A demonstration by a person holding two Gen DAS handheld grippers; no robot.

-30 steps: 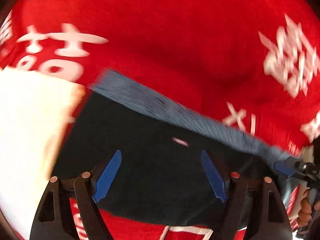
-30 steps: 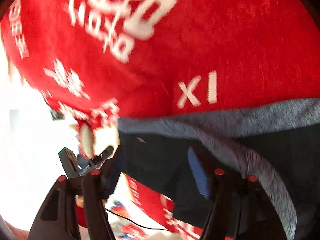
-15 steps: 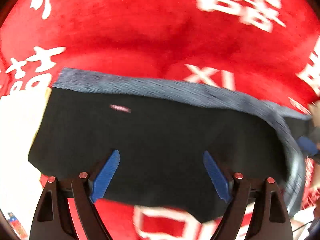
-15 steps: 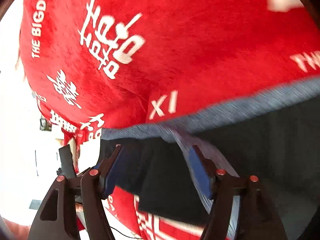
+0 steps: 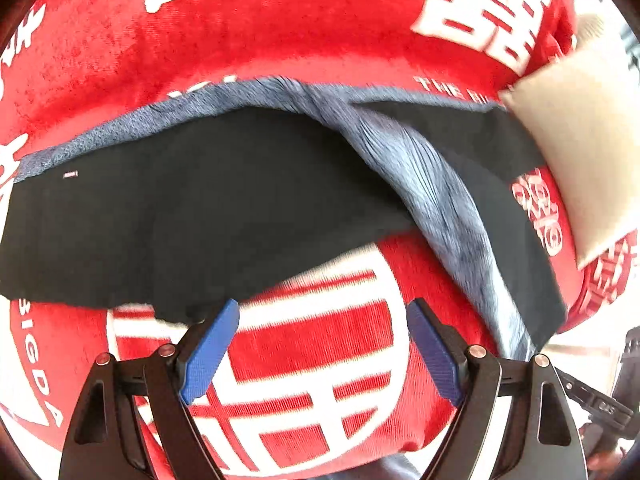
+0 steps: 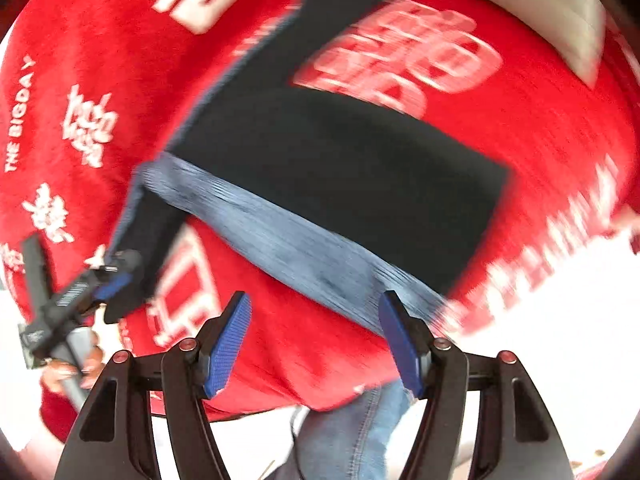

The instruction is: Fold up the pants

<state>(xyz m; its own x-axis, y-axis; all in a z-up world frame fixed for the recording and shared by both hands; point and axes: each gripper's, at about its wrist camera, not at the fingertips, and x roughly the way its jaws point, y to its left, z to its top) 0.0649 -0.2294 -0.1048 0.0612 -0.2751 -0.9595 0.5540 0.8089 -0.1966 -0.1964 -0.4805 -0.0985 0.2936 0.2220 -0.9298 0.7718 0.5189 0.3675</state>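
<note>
Left wrist view: our left gripper gapes empty just short of the pants; our right gripper likewise.

Bare red cloth lies open before the pants; beige cushion borders them.

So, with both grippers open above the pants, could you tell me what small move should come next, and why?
Probably lower the left gripper onto the near hem of the black pants and close on it. Both it and the right gripper hang open and hold nothing, and the pants lie spread on the red cloth with their grey band showing, so a fold seems not yet made.
</note>
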